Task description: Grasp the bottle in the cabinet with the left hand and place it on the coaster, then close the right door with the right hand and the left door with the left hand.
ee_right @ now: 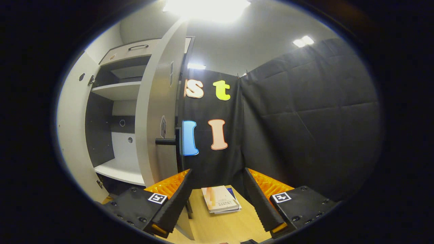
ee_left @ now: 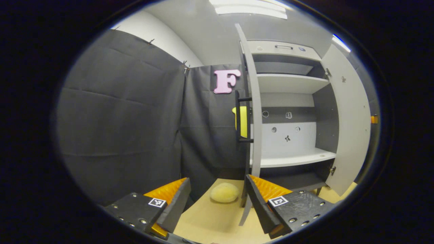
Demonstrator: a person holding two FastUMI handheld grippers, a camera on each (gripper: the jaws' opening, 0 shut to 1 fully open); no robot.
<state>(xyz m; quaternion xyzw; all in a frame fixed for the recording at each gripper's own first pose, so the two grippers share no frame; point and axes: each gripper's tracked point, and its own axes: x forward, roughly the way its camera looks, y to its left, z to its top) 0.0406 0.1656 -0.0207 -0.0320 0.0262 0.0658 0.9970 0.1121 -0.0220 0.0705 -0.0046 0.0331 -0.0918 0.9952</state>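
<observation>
Hidden and cut-off bits around the cabinet

In the left gripper view, the left door (ee_left: 253,112) stands edge-on, so its front face is hidden, and it covers part of the yellow shape (ee_left: 242,121) on the wall behind it. The small marks (ee_left: 287,138) on the cabinet's back panel are too tiny to make out. The right door (ee_left: 349,118) covers the cabinet's right side. In the right gripper view, that door (ee_right: 159,112) hides most of the shelves (ee_right: 117,89), and the books (ee_right: 220,199) on the tabletop (ee_right: 223,227) are too blurry to count.
</observation>
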